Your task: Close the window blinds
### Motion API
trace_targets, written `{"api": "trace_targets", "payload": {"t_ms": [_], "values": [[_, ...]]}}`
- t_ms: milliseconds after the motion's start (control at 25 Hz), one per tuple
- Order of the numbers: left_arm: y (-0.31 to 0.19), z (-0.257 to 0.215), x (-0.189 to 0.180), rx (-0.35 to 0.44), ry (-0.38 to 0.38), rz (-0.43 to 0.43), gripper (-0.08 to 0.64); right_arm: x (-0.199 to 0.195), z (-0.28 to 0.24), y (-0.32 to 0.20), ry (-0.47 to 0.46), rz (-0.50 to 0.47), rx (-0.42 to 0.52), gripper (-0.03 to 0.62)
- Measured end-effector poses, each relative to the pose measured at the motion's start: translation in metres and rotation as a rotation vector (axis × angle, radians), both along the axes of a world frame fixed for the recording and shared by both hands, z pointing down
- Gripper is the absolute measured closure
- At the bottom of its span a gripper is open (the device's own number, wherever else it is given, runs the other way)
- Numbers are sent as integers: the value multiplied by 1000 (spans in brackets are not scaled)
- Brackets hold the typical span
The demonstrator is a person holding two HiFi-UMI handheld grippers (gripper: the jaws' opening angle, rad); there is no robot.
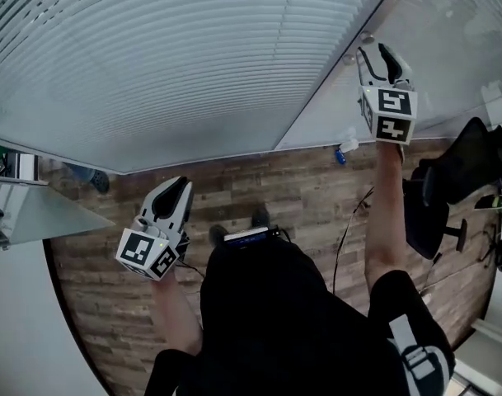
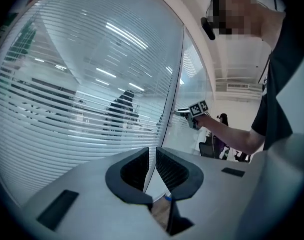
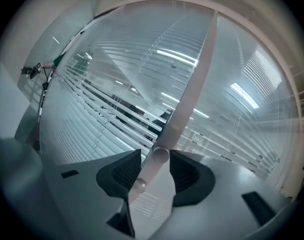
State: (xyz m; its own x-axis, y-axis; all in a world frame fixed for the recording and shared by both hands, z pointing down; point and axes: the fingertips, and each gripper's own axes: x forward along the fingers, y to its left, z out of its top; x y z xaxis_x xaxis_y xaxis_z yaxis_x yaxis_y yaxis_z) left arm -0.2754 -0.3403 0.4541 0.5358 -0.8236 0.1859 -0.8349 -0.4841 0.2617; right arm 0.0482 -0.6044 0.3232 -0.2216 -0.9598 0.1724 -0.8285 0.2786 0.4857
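Our right gripper has its dark ribbed jaws set around a pale, translucent plastic tilt wand. They seem to pinch it, though the contact is hard to read. The wand rises toward the top of the right gripper view, in front of white horizontal slatted window blinds. Dark gaps show between some slats at middle left there. In the head view this gripper is raised at upper right. Our left gripper, jaws almost together on nothing, hangs at lower left above a brown wood-plank floor.
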Motion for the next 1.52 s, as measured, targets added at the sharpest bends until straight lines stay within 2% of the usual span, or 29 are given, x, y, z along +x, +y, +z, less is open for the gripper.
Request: {"api": "trace_targets", "payload": {"t_ms": [200,400,480,600,720,920,1040,1120,1160,1200,1240,1280,1400,1440,1520], "values": [[-4,-4,-5,1,10,18,506,4,13,-26,64,56,-39,430],[0,-7,-11,17,15,22,506,13,11,-39,72,104,-31,431],[2,-6,-15,17,14,15,506,15,10,-40,52,114,-28,462],[0,-4,-17,8,16,11,506,22,12,-46,-27,132,-49,463],[-1,-3,-19,3,14,13,506,26,14,-49,-215,130,-108,463],[2,-8,-20,24,16,16,506,31,9,-46,-745,85,-221,465],[2,-7,-20,28,21,19,506,31,11,-48,-1031,50,-286,465],[2,-7,-20,30,24,21,506,31,13,-49,-1195,22,-323,465],[3,-8,-20,30,24,21,507,31,14,-50,-1228,8,-327,465],[3,-8,-19,31,23,22,506,30,15,-50,-1206,-6,-318,465],[3,-9,-19,33,22,22,506,28,16,-49,-1114,-15,-298,463],[2,-9,-19,35,22,23,506,27,19,-47,-956,-8,-271,461],[1,-9,-20,37,24,23,506,28,29,-43,-370,80,-170,423],[1,-8,-20,35,25,23,506,28,30,-42,-227,103,-138,423],[1,-6,-20,29,26,21,506,25,25,-42,-46,119,-82,423]]}}
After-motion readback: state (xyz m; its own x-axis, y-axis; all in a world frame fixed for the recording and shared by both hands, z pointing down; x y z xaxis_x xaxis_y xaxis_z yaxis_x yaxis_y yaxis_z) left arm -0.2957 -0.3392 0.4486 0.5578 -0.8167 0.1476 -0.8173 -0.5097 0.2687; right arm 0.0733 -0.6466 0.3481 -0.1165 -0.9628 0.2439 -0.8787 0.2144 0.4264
